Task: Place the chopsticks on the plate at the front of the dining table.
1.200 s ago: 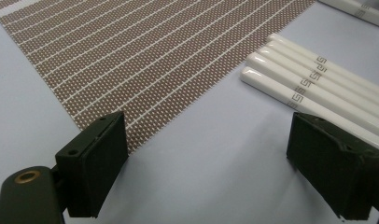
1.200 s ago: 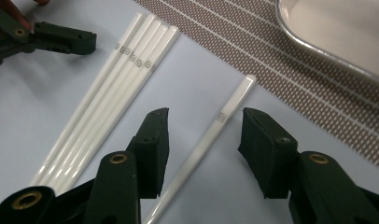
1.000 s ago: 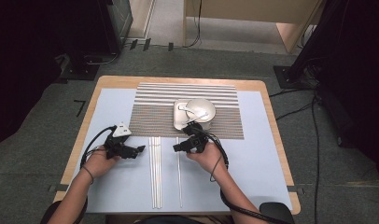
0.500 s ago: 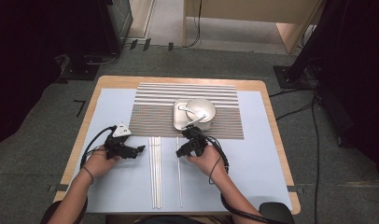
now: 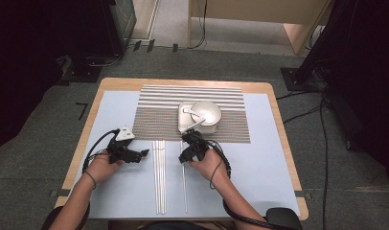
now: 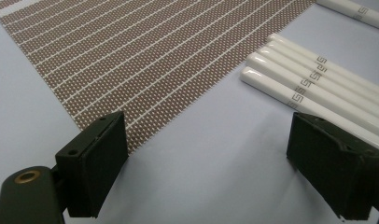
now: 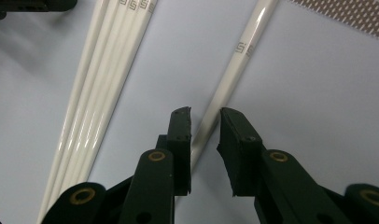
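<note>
Right gripper is straddling the single white chopstick, which is lying flat on the surface between its jaws. Jaws have just been closing and are now nearly together, a slight gap showing on each side. Left gripper is sitting wide apart beside the chopstick bundle.

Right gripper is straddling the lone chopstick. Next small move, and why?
Probably finish closing, then lift. The right gripper has just been closing, its jaws flank the single chopstick, and a slight gap seems to remain. The left gripper is open and holds nothing.
</note>
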A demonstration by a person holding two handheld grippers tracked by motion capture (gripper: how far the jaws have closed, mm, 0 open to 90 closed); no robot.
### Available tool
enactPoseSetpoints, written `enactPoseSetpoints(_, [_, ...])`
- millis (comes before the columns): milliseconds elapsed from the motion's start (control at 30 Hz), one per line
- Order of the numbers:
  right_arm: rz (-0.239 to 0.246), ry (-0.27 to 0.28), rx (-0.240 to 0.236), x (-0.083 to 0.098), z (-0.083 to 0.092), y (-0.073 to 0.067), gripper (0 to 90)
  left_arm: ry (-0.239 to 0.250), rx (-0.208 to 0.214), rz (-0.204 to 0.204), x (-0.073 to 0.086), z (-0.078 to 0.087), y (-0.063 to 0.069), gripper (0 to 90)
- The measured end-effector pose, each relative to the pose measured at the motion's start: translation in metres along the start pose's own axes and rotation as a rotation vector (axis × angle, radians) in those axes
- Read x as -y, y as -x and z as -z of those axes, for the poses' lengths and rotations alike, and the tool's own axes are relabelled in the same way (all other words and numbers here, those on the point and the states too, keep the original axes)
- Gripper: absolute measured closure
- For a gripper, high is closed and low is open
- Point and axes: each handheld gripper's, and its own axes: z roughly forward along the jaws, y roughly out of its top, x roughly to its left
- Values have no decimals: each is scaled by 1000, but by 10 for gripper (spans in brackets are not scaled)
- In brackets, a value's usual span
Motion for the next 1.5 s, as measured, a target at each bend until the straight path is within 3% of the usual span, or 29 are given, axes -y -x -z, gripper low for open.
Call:
enactPoseSetpoints(133, [18, -12, 19, -3, -1, -2, 761, 0, 0, 0, 0, 0, 0, 119])
enactPoseSetpoints(233, [46, -20, 41, -5, -2, -3, 817, 0, 0, 0, 0, 0, 0, 119])
enactPoseSetpoints(367, [66, -26, 38, -6, -2, -2, 832, 0, 0, 0, 0, 0, 0, 119])
enactPoseSetpoints(533, [64, -23, 27, -6, -2, -1, 805, 0, 0, 0, 0, 0, 0, 119])
enactPoseSetpoints(700, [50, -17, -13, -5, 6, 2, 797, 0, 0, 0, 0, 0, 0, 119])
enactPoseSetpoints(967, [57, -56, -30, 4, 6, 7, 804, 0, 0, 0, 0, 0, 0, 119])
enactPoseSetpoints(1500, [67, -102, -1, 2, 2, 2, 815, 1, 0, 1, 0, 0, 0, 119])
